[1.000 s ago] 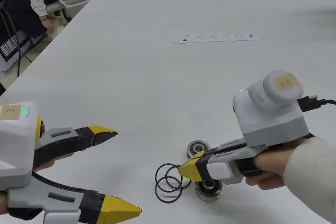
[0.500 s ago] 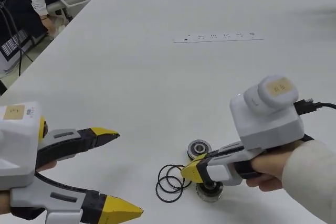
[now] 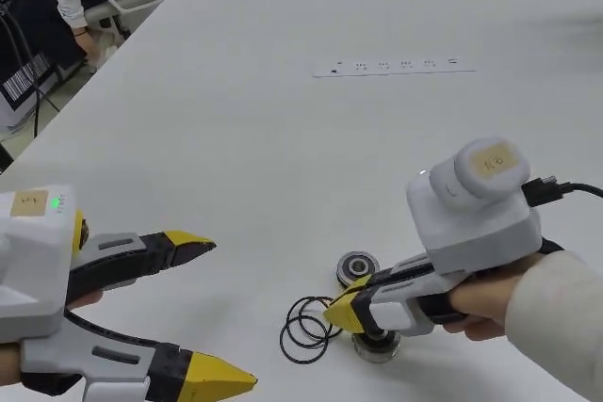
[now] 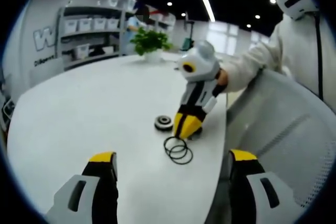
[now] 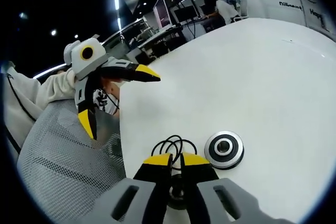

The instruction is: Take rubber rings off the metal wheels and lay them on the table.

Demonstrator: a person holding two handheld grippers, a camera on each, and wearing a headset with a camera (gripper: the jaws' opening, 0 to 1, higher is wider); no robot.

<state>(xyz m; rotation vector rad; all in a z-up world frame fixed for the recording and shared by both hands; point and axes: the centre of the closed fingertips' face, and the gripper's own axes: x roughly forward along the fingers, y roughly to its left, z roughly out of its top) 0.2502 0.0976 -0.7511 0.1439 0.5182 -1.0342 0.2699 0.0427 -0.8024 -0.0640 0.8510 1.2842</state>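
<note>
Head view shows thin black rubber rings (image 3: 303,329), perhaps three, overlapping.

Left gripper (image 3: 233,314): it is showing a white box housing (image 3: 33,270), black arms and yellow-tipped jaws with grey inlays. A tan label (image 3: 28,201) and a lit green light (image 3: 57,201) are sitting on top of the housing, and a yellow ring (image 3: 75,233) is showing on its side.

Right gripper (image 3: 332,312): it is carrying the same white, black and yellow. A round white cap (image 3: 466,176) is bearing a tan sticker (image 3: 494,163), and a black cable (image 3: 565,185) is trailing from the rear.

The person is wearing a white sleeve (image 3: 565,313).
</note>
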